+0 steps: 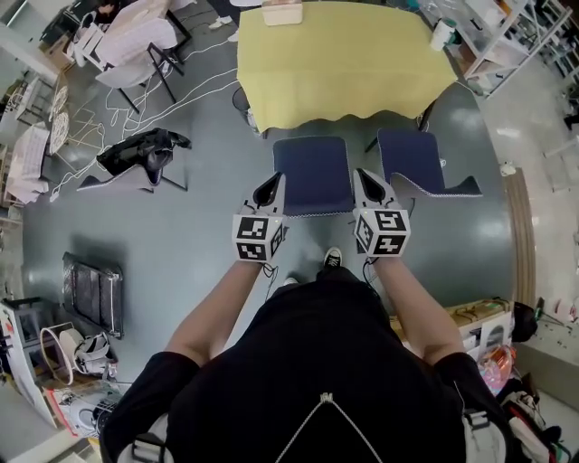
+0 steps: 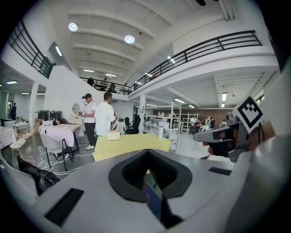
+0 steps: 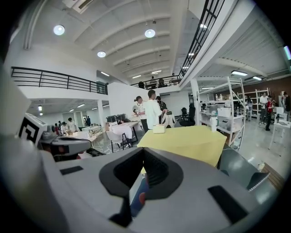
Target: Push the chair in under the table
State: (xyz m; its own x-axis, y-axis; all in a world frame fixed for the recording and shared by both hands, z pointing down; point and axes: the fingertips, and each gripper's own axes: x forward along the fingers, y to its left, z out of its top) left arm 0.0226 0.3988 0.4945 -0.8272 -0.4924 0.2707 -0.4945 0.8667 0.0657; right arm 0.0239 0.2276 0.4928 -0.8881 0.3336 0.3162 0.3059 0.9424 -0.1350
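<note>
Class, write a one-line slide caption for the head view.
Left gripper and right gripper, both shut, flank a blue chair facing the yellow-covered table.

Blue chair (image 1: 312,174) stood close before yellow-clothed table (image 1: 344,63), second blue chair (image 1: 418,163) crowded its right side, grey floor (image 1: 208,172) lay open at left, black chair (image 1: 140,155) and loose cables (image 1: 88,122) farther left.

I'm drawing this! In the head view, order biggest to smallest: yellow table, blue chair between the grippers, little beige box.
1. Yellow cloth-covered table.
2. Dark blue padded chair.
3. Small beige box, far off at the top edge.
</note>
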